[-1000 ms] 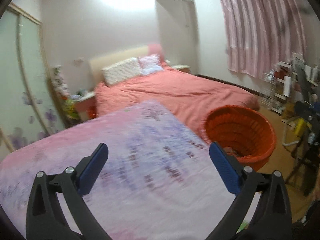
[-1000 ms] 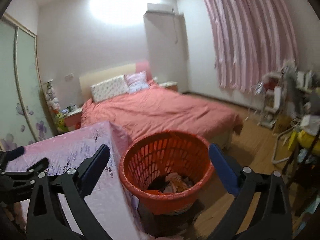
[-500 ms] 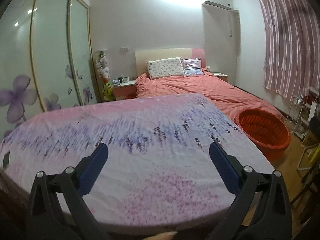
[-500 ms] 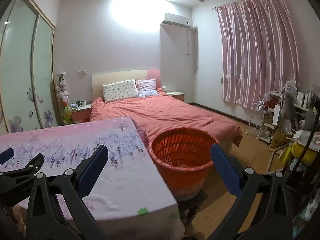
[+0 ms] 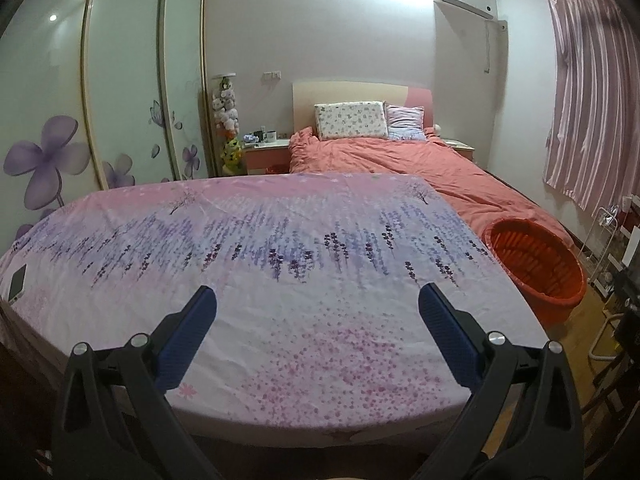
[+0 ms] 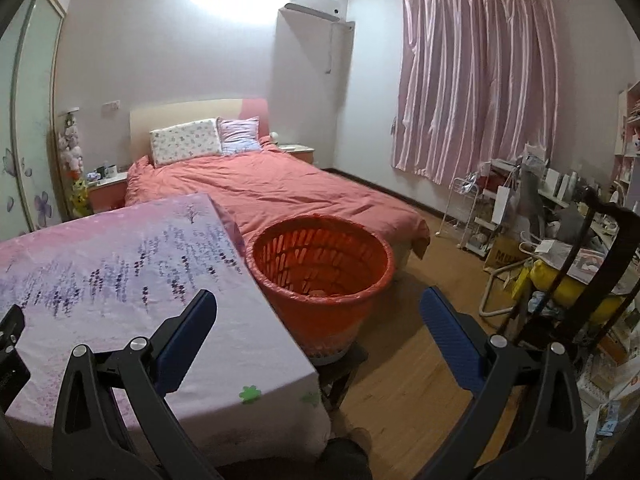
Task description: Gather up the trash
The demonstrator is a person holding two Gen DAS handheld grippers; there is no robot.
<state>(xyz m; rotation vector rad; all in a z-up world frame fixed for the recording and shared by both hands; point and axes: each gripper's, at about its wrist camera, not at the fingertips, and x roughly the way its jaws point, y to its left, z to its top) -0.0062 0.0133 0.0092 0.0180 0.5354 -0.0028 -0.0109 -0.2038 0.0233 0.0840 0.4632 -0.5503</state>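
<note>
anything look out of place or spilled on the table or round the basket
Nothing looks spilled or knocked over. The orange basket stands upright beside the table. The only item on the cloth is a phone at its far left edge. Both grippers are open and empty.

Both wrist views face the bed (image 5: 400,160) at 12 o'clock; the left hovers over the tabletop (image 5: 280,260), the right near the basket (image 6: 320,264).

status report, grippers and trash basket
Left gripper open, empty. Right gripper open, empty. Orange basket beside table, some trash inside. Only a phone on table.
</note>
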